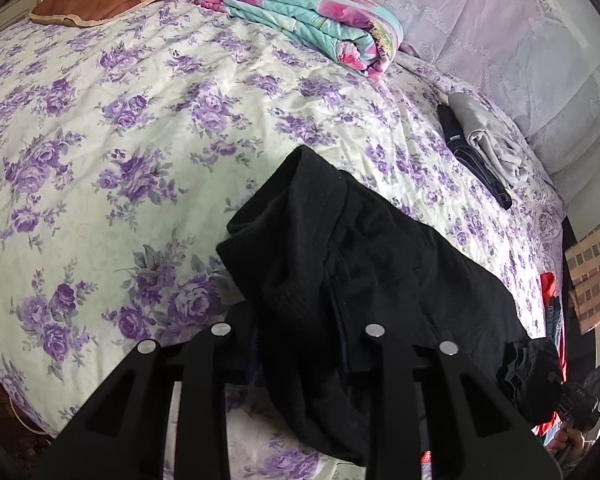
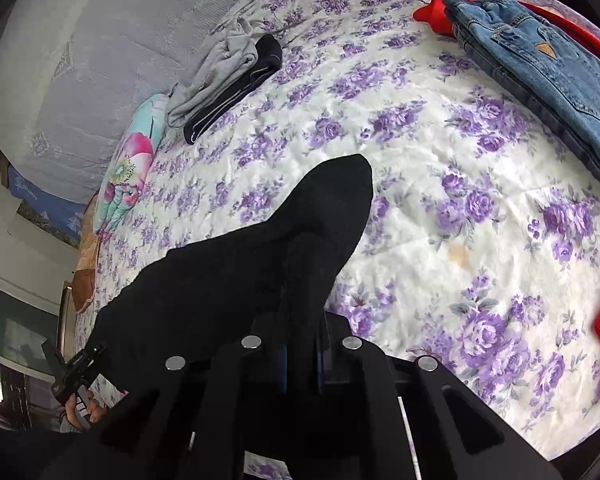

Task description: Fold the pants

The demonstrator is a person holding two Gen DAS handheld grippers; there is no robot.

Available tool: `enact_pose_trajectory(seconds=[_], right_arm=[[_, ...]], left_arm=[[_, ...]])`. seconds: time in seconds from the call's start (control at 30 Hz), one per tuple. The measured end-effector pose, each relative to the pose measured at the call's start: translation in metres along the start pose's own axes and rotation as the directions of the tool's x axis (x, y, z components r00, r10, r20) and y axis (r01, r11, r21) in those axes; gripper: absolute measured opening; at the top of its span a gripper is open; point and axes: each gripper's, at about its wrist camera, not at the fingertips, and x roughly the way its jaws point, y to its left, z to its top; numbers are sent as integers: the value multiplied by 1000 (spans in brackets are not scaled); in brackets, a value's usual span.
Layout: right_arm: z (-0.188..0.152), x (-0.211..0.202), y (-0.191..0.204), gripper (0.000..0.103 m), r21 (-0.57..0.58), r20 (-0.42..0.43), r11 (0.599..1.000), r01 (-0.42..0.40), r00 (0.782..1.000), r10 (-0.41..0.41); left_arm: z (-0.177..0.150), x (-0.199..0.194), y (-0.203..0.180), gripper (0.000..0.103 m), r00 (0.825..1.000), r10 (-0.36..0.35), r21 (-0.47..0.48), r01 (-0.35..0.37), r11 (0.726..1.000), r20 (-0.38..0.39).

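Both my grippers grasp the black pants (image 1: 340,264), which drape from the jaws onto the floral bedspread (image 1: 100,128). My left gripper (image 1: 298,344) clamps bunched fabric; my right gripper (image 2: 302,350) pinches one end. Folded grey and dark clothes (image 1: 480,144) lie well apart, near the bed's edge.

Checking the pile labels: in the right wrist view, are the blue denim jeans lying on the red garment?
Yes, the folded blue denim jeans lie on top of the red garment.
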Motion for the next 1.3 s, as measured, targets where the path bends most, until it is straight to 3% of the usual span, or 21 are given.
enact_pose_trajectory(seconds=[0.27,0.5,0.57,0.67,0.73,0.83,0.87,0.9,1.23,1.3], right_arm=[[24,-23,-8,8,38,63,999,-11,998,9],[65,-58,-25,7,-6,153,999,32,988,-30],[70,-65,-41,7,6,161,998,56,985,-57],[65,-54,-66,8,4,115,994,114,987,-113],[56,-38,-81,9,12,70,993,120,990,-120],[45,-26,-106,23,95,33,992,85,996,-88],[44,-29,-113,46,126,44,990,70,996,-76],[43,-31,-118,54,144,52,988,58,996,-66],[37,-16,-121,55,154,29,988,-30,999,26],[38,-17,-116,55,134,44,991,12,999,-19]], left_arm=[[3,-14,-17,26,998,-55,8,54,998,40],[-6,-10,-77,25,991,-124,106,119,987,43],[-17,-1,-87,26,993,-114,124,111,986,19],[-34,22,-80,27,999,-25,84,29,996,-41],[-40,29,-64,39,997,-18,16,19,1000,-75],[-40,25,-52,44,994,-52,-42,49,998,-91],[-39,24,-52,44,994,-48,-39,45,998,-96],[-37,24,-55,46,994,-38,-34,34,999,-103],[-36,36,-72,64,989,48,34,-44,998,-137],[-36,39,-76,66,988,66,48,-59,997,-141]])
